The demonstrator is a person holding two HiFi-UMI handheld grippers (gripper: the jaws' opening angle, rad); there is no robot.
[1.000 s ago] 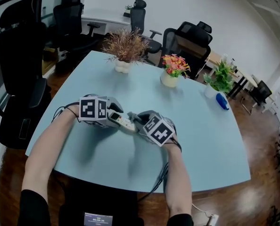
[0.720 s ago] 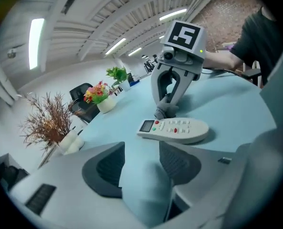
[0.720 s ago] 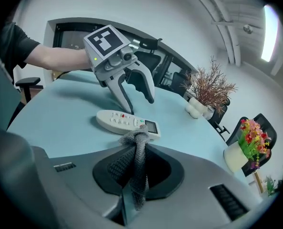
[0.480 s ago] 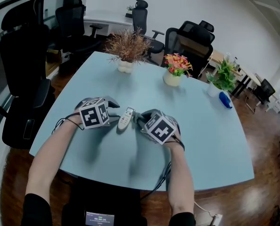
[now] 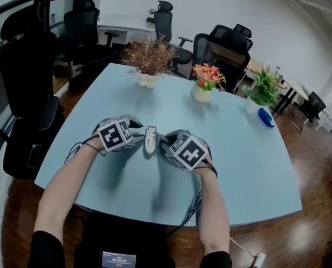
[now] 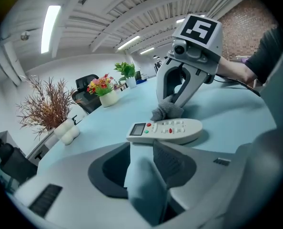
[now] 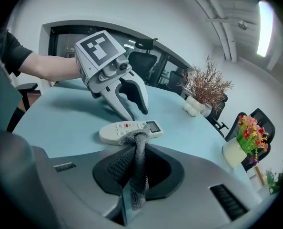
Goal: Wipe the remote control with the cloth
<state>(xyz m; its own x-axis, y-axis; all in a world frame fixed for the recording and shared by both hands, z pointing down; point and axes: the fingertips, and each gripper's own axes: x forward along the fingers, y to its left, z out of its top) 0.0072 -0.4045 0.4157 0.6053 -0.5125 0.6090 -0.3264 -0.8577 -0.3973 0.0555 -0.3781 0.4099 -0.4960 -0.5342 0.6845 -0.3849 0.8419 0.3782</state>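
The right claw (image 7: 134, 146) is clamped on the grey cloth (image 7: 137, 175). A strip runs back between its jaws, and a bunched knot pokes out past the tips. Directly ahead of those tips, the knot touches the near long edge of the white remote control (image 7: 127, 130), which lies flat and button-side up on the pale blue table (image 5: 238, 166). Across the remote, the left claw (image 6: 149, 152) faces it. Its jaws have just been closing, stand narrowly apart with nothing between them, and stop just short of the remote. I judge the wipe barely started: the cloth is in place, but the button face, display end and sides remain.
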